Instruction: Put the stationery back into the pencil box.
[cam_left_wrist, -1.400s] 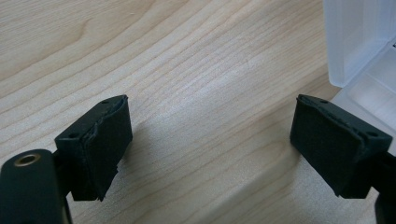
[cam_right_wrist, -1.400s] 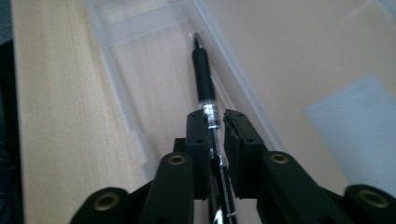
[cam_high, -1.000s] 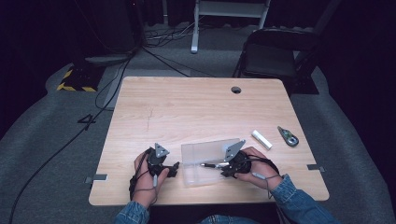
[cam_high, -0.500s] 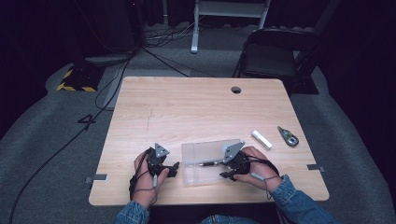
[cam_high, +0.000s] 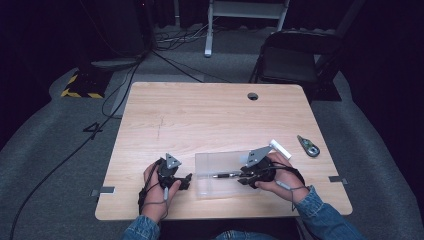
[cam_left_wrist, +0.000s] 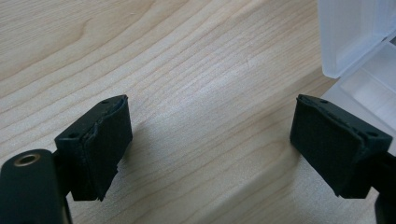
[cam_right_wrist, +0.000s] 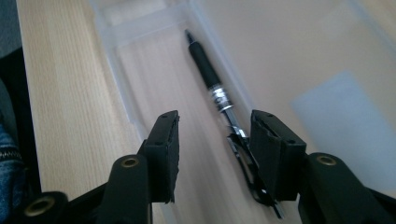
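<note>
Wooden worktop, one, mostly bare toward its far edge, with free room there. One clear box lies open near the front edge, between two hand-held grippers. One black pen, with a silver band, lies inside it. Left hand-held gripper stands wide, empty. Right hand-held gripper, just opened halfway, straddles the pen's clip end without pressing it.
</note>
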